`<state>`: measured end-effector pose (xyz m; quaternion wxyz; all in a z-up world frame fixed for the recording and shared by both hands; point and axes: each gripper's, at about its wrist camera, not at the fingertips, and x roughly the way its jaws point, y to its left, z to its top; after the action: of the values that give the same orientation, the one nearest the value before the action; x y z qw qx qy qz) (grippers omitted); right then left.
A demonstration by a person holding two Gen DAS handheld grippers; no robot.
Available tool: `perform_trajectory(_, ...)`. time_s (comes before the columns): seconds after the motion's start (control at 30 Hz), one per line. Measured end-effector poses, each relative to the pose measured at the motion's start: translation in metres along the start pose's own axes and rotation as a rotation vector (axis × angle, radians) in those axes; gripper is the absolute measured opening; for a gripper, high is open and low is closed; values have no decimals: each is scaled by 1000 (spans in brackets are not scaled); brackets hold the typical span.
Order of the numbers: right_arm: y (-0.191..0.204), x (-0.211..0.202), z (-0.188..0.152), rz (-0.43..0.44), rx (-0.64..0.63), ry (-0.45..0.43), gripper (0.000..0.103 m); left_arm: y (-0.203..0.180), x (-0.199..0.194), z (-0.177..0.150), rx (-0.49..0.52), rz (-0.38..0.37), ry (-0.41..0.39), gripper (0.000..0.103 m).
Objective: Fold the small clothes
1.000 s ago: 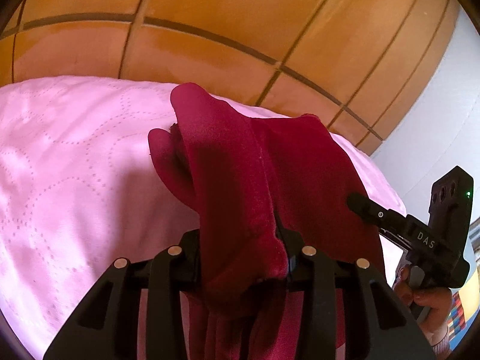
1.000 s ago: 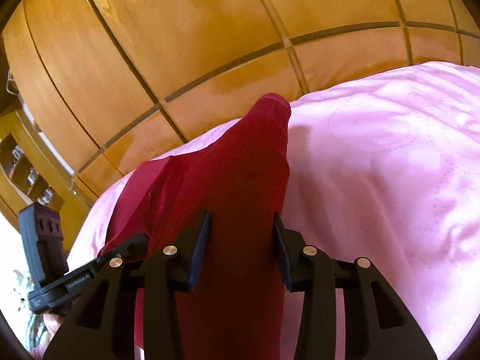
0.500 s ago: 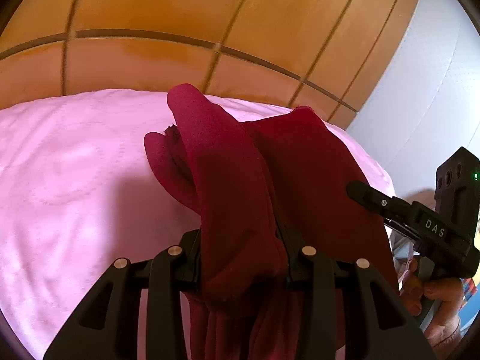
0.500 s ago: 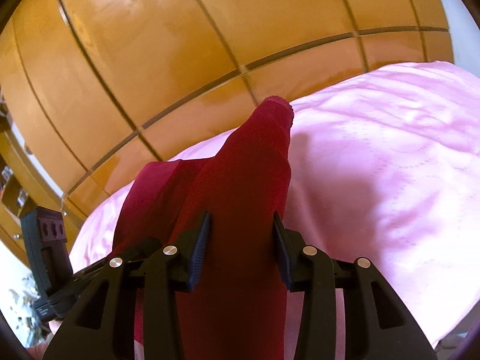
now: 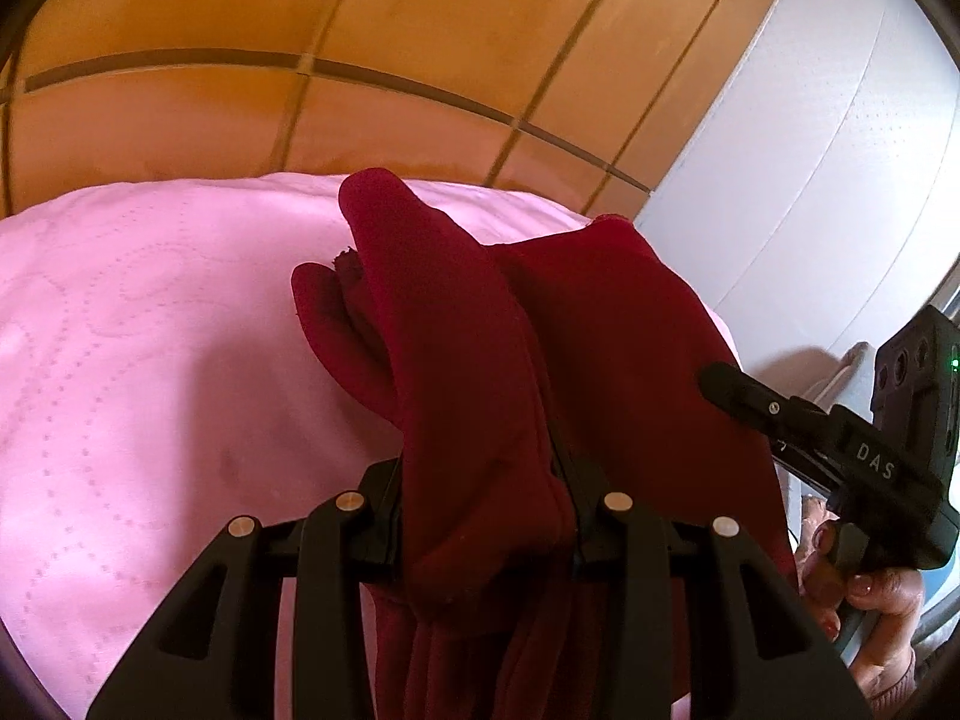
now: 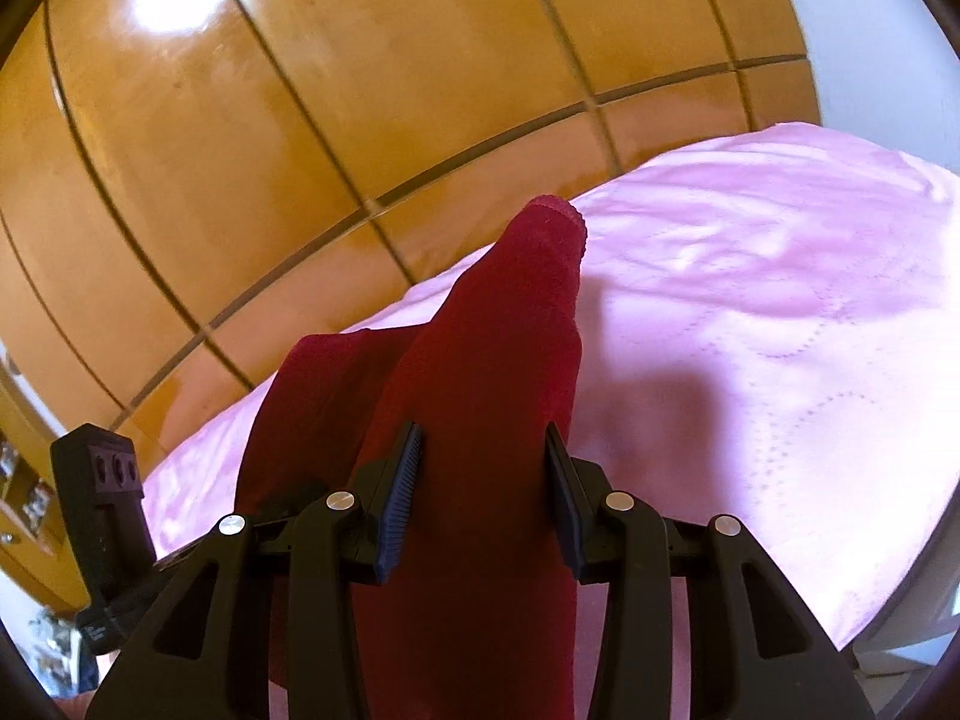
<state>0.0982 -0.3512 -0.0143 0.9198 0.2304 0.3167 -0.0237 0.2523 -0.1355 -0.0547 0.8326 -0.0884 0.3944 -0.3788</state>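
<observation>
Both grippers, left (image 5: 480,498) & right (image 6: 480,492), are clamping the red garment (image 5: 456,360), hanging lengthwise above pink bedspread (image 5: 150,360), probably clear.

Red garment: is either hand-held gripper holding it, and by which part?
Both. The left hand-held gripper clamps a bunched fold of the red garment; the right hand-held gripper clamps another bunched fold. It hangs above the pink bedspread.

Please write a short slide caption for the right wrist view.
Right tongs grip a dark red garment above a pink bedspread, wooden panels behind.
</observation>
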Motion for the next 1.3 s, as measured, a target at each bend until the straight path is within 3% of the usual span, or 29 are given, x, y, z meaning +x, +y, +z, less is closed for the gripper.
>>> perform_trajectory(0.4,-15,14,3,3,50,-22,40,-11,15,9,28,10,5,36)
perform_trajectory(0.63,-28,22,19,-1,58,-57,40,-25,27,26,81,3,-23,36)
perform_trajectory(0.87,-43,40,43,-28,27,-82,40,-30,56,43,70,-5,-12,36)
perform_trajectory(1.1,-63,73,54,-72,6,-61,40,-17,99,56,76,35,8,37)
perform_trajectory(1.2,-78,91,50,-111,20,-18,40,5,115,54,17,68,27,41)
perform_trajectory(1.3,-95,96,40,-84,93,-10,41,24,122,46,-19,48,51,46)
